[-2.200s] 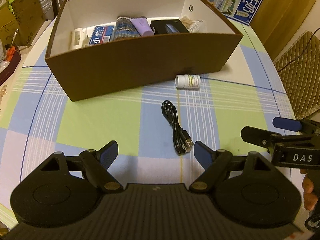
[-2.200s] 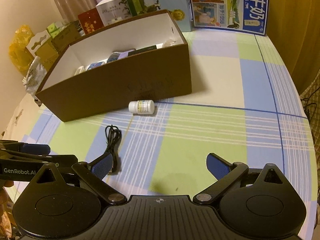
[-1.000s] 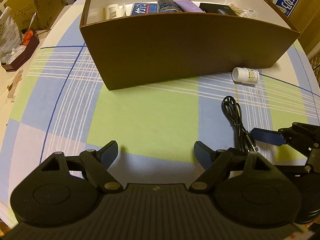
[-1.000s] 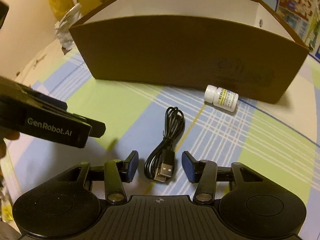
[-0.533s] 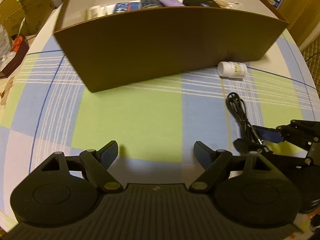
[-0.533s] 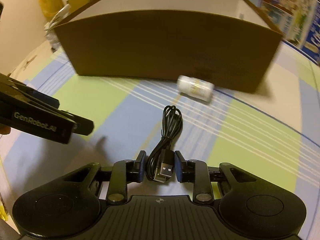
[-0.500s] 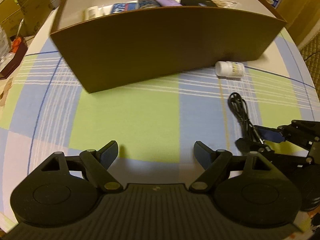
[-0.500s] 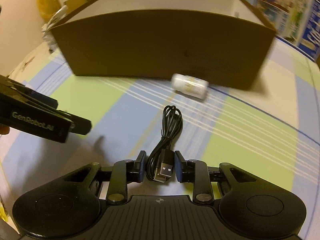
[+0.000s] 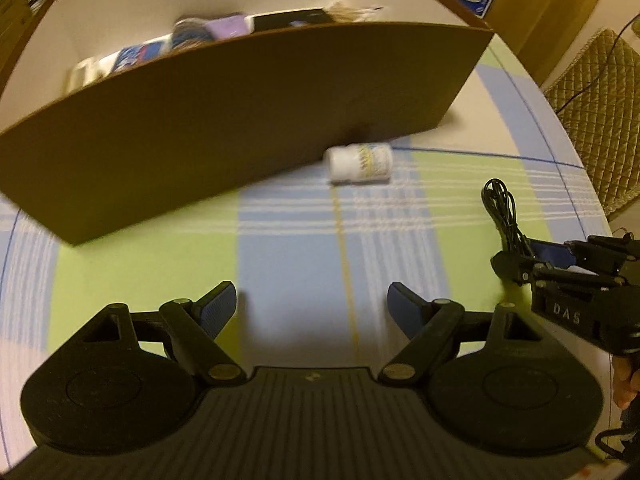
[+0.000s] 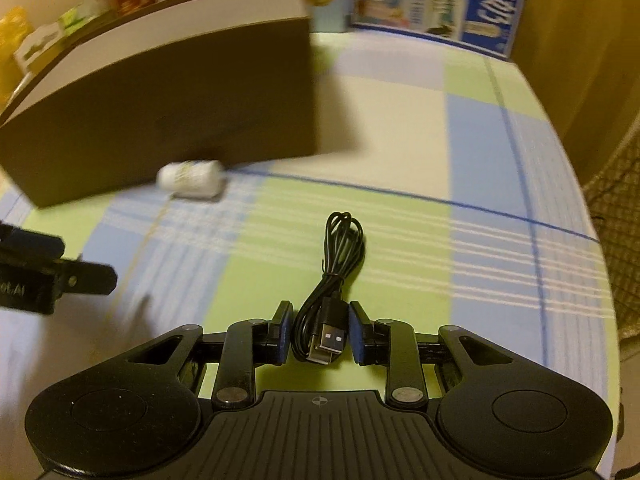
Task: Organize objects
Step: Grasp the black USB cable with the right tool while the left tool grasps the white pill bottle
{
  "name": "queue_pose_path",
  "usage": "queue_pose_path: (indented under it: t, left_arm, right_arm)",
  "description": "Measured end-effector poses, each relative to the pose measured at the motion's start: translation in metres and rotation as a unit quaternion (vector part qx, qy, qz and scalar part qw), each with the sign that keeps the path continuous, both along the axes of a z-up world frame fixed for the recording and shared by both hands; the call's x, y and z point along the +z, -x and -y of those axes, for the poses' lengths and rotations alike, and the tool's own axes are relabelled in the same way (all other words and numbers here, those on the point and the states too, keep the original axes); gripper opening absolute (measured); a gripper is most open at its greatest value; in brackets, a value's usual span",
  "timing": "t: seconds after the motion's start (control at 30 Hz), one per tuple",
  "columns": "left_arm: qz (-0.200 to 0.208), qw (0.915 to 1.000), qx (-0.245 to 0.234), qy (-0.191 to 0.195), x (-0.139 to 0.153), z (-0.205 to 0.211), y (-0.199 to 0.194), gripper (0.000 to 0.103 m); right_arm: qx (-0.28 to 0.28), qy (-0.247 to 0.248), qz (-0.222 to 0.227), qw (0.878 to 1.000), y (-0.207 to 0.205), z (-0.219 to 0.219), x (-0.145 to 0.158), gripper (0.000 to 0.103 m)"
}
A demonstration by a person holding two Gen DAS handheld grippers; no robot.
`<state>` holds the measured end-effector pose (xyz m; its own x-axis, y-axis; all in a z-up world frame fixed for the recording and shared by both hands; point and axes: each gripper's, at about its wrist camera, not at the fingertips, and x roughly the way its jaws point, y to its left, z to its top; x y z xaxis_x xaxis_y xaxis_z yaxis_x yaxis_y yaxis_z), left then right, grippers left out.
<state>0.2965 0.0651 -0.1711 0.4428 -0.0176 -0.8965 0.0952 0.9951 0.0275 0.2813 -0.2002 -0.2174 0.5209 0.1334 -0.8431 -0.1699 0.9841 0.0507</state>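
Observation:
A coiled black USB cable (image 10: 334, 280) is pinched at its plug end by my right gripper (image 10: 319, 334), which is shut on it; the loop sticks out forward over the checked tablecloth. In the left wrist view the same cable (image 9: 502, 210) and the right gripper (image 9: 520, 258) are at the right edge. My left gripper (image 9: 312, 304) is open and holds nothing. A white pill bottle (image 9: 358, 162) lies on its side ahead of it, against the brown box (image 9: 240, 120). The bottle (image 10: 190, 180) and box (image 10: 160, 120) also show in the right wrist view. Several items lie inside the box.
A quilted chair cushion (image 9: 592, 92) stands past the table's right edge. Printed cartons (image 10: 440, 0) line the back of the table. The left gripper's finger (image 10: 80, 276) reaches in from the left. A hand (image 9: 624, 380) holds the right gripper.
The right gripper closed on the cable's plug end and has swung to the right with it. The left gripper has moved closer to the bottle and stays open.

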Motion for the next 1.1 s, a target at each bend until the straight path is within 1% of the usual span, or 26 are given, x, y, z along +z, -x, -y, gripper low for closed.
queue_pose_path:
  t: [0.2, 0.27, 0.43, 0.5, 0.6, 0.73, 0.87, 0.93, 0.97, 1.0, 1.03, 1.1]
  left_arm:
    - [0.019, 0.9998, -0.005, 0.002, -0.009, 0.020, -0.023, 0.079]
    - [0.027, 0.9996, -0.004, 0.004, -0.013, 0.025, -0.030, 0.078]
    - [0.037, 0.9993, 0.007, 0.002, -0.022, 0.033, -0.046, 0.075]
    - [0.043, 0.9990, 0.011, 0.002, -0.024, 0.035, -0.051, 0.070]
    - [0.055, 0.9983, 0.018, 0.002, -0.025, 0.038, -0.058, 0.066]
    - [0.066, 0.9974, 0.029, 0.002, -0.027, 0.040, -0.067, 0.064]
    - [0.073, 0.9968, 0.031, 0.000, -0.027, 0.044, -0.072, 0.058]
    - [0.074, 0.9967, 0.032, -0.004, -0.027, 0.046, -0.072, 0.057]
    - [0.077, 0.9966, 0.028, -0.008, -0.027, 0.048, -0.071, 0.055]
    - [0.078, 0.9966, 0.023, -0.014, -0.027, 0.049, -0.070, 0.046]
    - [0.080, 0.9963, 0.019, -0.024, -0.027, 0.050, -0.069, 0.043]
    - [0.078, 0.9966, 0.014, -0.021, -0.026, 0.049, -0.067, 0.042]
  right_arm:
    - [-0.020, 0.003, 0.015, 1.000, -0.019, 0.017, -0.001, 0.026]
    - [-0.018, 0.012, 0.022, 1.000, -0.022, 0.019, -0.002, 0.026]
    - [-0.021, 0.012, 0.029, 0.999, -0.034, 0.028, -0.004, 0.025]
    - [-0.018, 0.012, 0.032, 0.999, -0.036, 0.029, -0.004, 0.025]
    - [-0.012, 0.012, 0.037, 0.999, -0.037, 0.030, -0.005, 0.025]
    - [-0.009, 0.011, 0.039, 0.999, -0.038, 0.031, -0.006, 0.025]
    - [-0.007, 0.011, 0.042, 0.999, -0.038, 0.031, -0.006, 0.025]
    - [-0.007, 0.011, 0.043, 0.999, -0.037, 0.031, -0.007, 0.025]
    - [-0.007, 0.011, 0.043, 0.999, -0.037, 0.031, -0.007, 0.025]
    - [-0.006, 0.012, 0.044, 0.999, -0.038, 0.031, -0.007, 0.025]
    - [-0.006, 0.012, 0.044, 0.999, -0.037, 0.030, -0.007, 0.025]
    - [-0.005, 0.014, 0.045, 0.999, -0.036, 0.030, -0.007, 0.025]
